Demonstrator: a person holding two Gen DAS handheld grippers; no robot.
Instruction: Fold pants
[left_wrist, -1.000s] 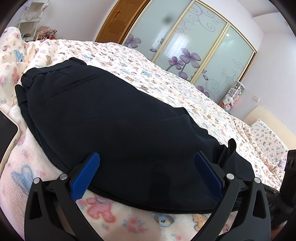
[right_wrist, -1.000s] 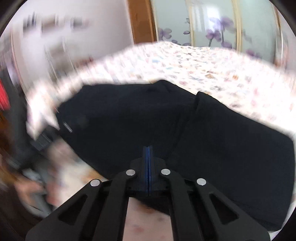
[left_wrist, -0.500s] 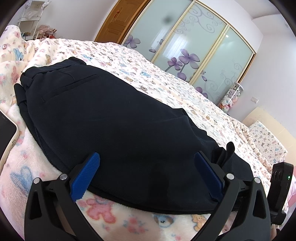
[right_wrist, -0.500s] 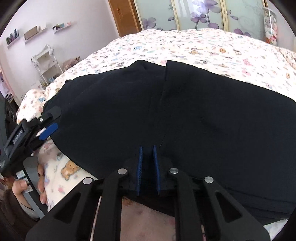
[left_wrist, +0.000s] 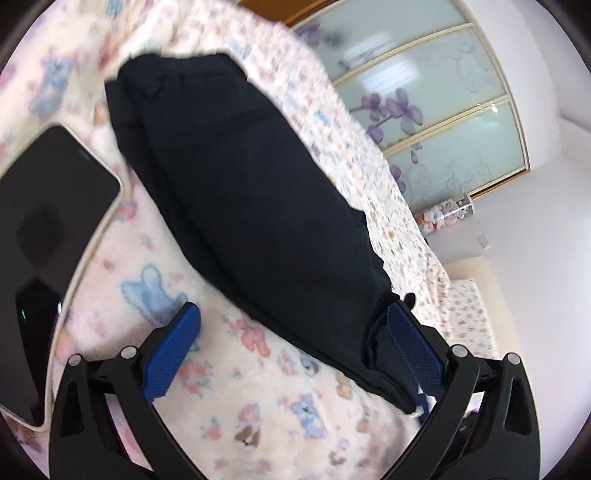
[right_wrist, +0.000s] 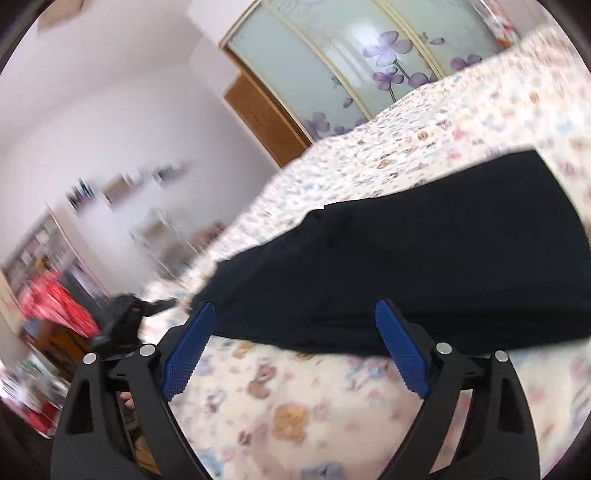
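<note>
**Both grippers spread wide at the near edge of the folded pants**

The right gripper (right_wrist: 293, 339) has its jaws far apart and still opening; its blue pads (right_wrist: 188, 352) frame the near hem of the dark navy pants (right_wrist: 424, 266), and nothing is pinched between them. The fabric edge lies just past the fingertips, resting flat on the bed (right_wrist: 295, 406).

The left gripper (left_wrist: 291, 350) is also spread wide. Its left pad (left_wrist: 171, 356) hangs over bare bedding, while its right pad (left_wrist: 415, 354) sits against a bunched corner of the pants (left_wrist: 258, 206); whether it touches the cloth cannot be told. No fabric is pressed between the two pads.

The pants lie folded into a long, narrow band across the bed (left_wrist: 240, 406), which carries a cream blanket printed with pastel animals. In the left wrist view a dark-screened tablet (left_wrist: 48, 240) rests on the blanket just beside the pants. Beyond the bed stand frosted sliding wardrobe doors (right_wrist: 332, 62) with purple flowers, next to a wooden door (right_wrist: 266, 118). Both views are motion-blurred.
</note>
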